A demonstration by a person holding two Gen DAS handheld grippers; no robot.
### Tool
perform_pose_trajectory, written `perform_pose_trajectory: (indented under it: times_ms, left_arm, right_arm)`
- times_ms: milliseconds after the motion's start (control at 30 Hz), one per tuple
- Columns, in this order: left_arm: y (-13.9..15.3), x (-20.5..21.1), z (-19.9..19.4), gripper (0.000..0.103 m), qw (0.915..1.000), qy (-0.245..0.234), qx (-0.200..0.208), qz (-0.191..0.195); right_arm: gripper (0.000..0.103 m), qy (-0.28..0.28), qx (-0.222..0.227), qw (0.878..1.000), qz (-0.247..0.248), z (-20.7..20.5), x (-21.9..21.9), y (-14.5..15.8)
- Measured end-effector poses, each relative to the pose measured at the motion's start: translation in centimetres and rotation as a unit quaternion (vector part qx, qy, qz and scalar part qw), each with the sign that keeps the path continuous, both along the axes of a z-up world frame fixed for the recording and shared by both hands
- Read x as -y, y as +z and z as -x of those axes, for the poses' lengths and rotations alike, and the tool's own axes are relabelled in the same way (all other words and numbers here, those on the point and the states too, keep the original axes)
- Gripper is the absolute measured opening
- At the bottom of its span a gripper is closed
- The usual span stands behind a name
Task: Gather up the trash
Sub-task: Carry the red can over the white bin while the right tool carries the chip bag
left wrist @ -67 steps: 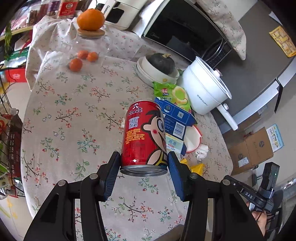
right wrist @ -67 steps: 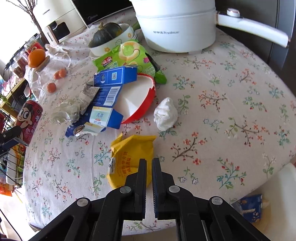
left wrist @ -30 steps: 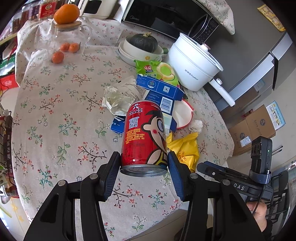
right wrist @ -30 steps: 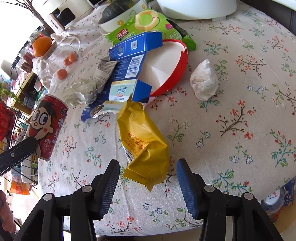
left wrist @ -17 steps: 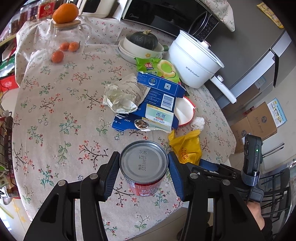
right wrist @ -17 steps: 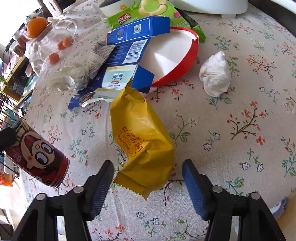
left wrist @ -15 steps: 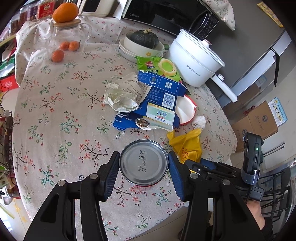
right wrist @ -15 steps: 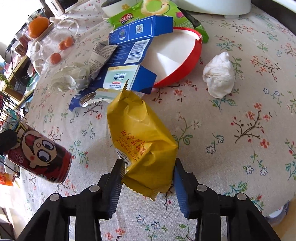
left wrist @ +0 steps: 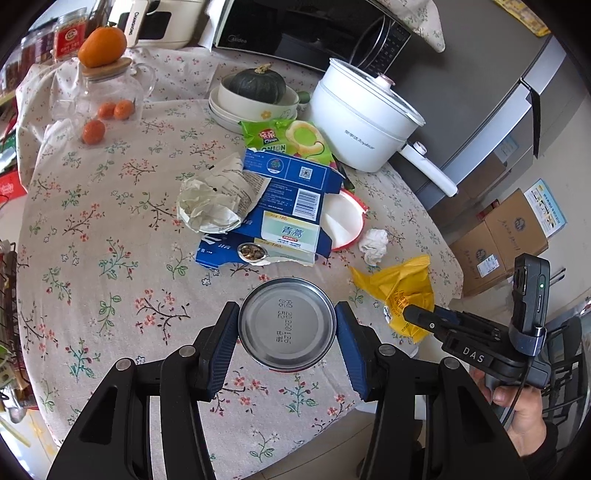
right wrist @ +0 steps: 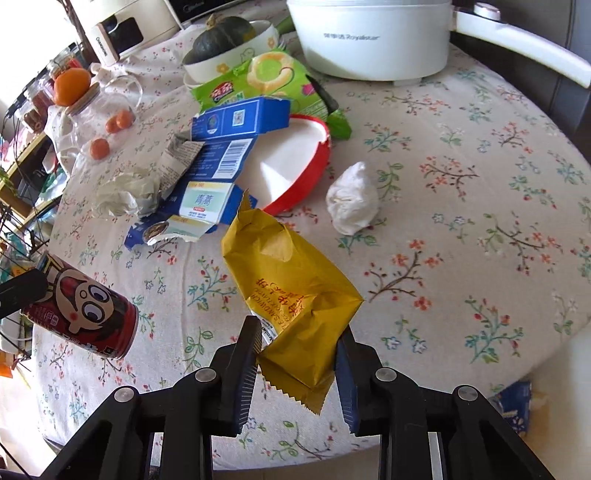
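the left gripper [left wrist: 287, 325] is gripping the red can [right wrist: 79, 304] between clenched fingers [left wrist: 221, 345], above the counter [left wrist: 110, 229] near its front edge. the can's long axis is lying tipped, its base toward the left wrist camera. the right gripper [right wrist: 297, 350] is closing on the yellow wrapper [right wrist: 291, 291], which is pointing away toward the litter pile. next, probably, both pieces need carrying off to a bin, none in view.

I see round table [left wrist: 110, 229] with flowery cloth. Black microwave [left wrist: 295, 29] at back, grey fridge [left wrist: 517, 92] on right. Brown boxes [left wrist: 498, 236] on floor. Wire rack [right wrist: 18, 206] at left. Bright daylight from left.
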State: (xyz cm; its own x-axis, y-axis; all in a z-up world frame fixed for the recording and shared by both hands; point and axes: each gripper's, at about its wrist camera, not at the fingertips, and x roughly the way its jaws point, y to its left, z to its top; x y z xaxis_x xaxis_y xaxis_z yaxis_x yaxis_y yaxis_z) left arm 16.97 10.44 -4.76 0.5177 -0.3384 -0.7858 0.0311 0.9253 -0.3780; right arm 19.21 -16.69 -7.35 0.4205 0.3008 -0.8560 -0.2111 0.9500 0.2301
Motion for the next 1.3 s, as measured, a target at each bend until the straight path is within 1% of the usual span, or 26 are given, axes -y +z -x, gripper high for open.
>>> perform_pose_trajectory:
  times_ms: [233,467,633,800,1000,1167,1300]
  left_arm:
    - [0.8,4.0,-0.2,0.055,0.9993,-0.035,0.011,0.002]
    - [1.4,9.7,-0.3,0.055,0.9964,-0.082,0.019,0.006]
    - [1.5,14.9,-0.2,0.055,0.9921,-0.123,0.022,0.011]
    - [1.2,20.5,0.4,0.055,0.9845,-0.173,0.024,0.012]
    - [-0.4,27.0,1.3,0.055,0.9721,-0.233,0.025,0.012]
    - [-3.4,31.5,1.7,0.055,0.9633,-0.268,0.005,0.007]
    - [-5.5,34.0,1.7,0.055,0.9583,-0.285,0.006,-0.008]
  right_arm:
    - [0.034,-0.032,0.005,0.999,0.004,1.6,4.5,1.6]
    - [0.034,-0.069,0.004,0.998,0.007,3.6,9.9,2.2]
    - [0.034,-0.106,-0.004,0.994,0.009,5.4,14.4,2.0]
    - [0.034,-0.144,-0.015,0.989,0.013,7.4,18.9,1.4]
    - [0.034,-0.181,-0.028,0.983,0.019,9.5,23.3,0.5]
    - [0.034,-0.203,-0.041,0.978,0.026,10.8,25.9,-0.5]
    - [0.035,-0.215,-0.050,0.975,0.029,11.4,27.3,-1.1]
